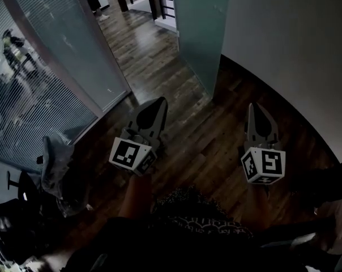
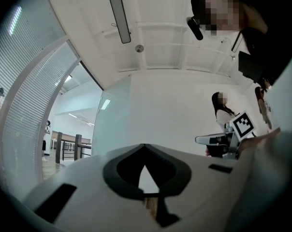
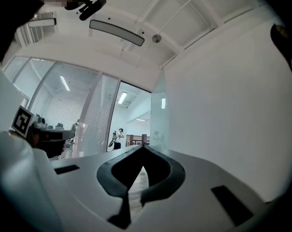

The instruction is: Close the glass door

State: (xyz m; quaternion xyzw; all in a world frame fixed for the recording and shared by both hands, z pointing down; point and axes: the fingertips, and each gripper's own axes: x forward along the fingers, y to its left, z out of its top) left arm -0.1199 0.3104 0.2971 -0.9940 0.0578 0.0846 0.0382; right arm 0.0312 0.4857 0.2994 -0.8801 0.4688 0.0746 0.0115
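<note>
Floor: dark wood planks (image 1: 159, 55), glossy, running from under the person out through the doorway at the top of the head view.
Wall: plain white (image 1: 284, 44), on the right. Its foot curves across the floor.
Glass door: frosted, greenish panel (image 1: 196, 33), standing open. It is edge-on ahead, just left of the white wall, w/ its lower corner down on the floor. Doorway gap is on its left.
Glass partition: tall pane w/ fine horizontal stripes (image 1: 46, 95) on the left side of the doorway, in a pale frame. An office area shows dimly through it.
Ceiling: white w/ ribs (image 2: 160, 37). A long narrow lamp (image 2: 119, 13) hangs from it.
Beyond doorway: bright hall w/ dark posts (image 2: 68, 146). A person (image 3: 118, 137) stands far off, too small for detail.
Left claw: (image 1: 158, 102) closed, tips meeting, nothing between them. It sits over the floor, pointing toward the doorway, well apart from the door.
Right claw: (image 1: 253, 107) closed, tips together, empty. It is over the floor near the wall's foot, to the right of the door's edge & not touching it.
Claws rel. to each other: side by side, apart, both aimed roughly the same way.
</note>
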